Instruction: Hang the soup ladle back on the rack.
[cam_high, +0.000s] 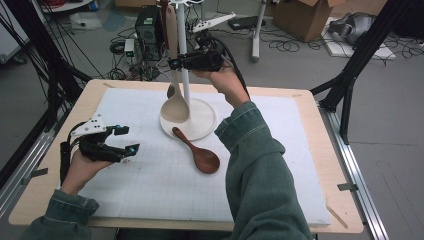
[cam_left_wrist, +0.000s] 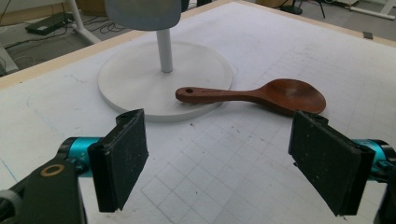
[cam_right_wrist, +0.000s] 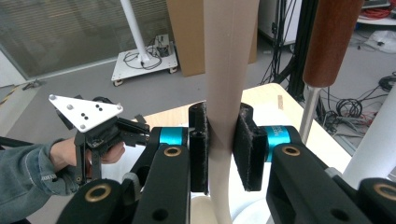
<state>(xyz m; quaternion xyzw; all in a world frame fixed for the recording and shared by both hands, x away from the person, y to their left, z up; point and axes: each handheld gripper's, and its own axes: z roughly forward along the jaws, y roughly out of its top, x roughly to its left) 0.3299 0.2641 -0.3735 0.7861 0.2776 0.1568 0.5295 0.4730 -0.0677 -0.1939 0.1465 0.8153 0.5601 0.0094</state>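
A pale beige spoon (cam_high: 175, 106) hangs upright beside the white pole (cam_high: 182, 45) of a stand, its bowl just above the round base (cam_high: 202, 122). My right gripper (cam_high: 173, 63) is shut on its handle (cam_right_wrist: 226, 70), pads pressing both sides (cam_right_wrist: 223, 149). A dark brown wooden spoon (cam_high: 198, 152) lies on the mat, its handle end resting on the base rim (cam_left_wrist: 196, 95). At the table's left my left gripper (cam_high: 128, 140) rests open and holds nothing; its view (cam_left_wrist: 219, 163) looks toward the brown spoon (cam_left_wrist: 261, 95) and the base (cam_left_wrist: 135, 79).
A white gridded mat (cam_high: 160, 185) covers the wooden table (cam_high: 330, 200). Another utensil with a brown handle (cam_right_wrist: 331, 37) and a metal shaft hangs from the stand close to the beige one. Cables, a cardboard box (cam_high: 305, 17) and black frame posts stand on the floor beyond.
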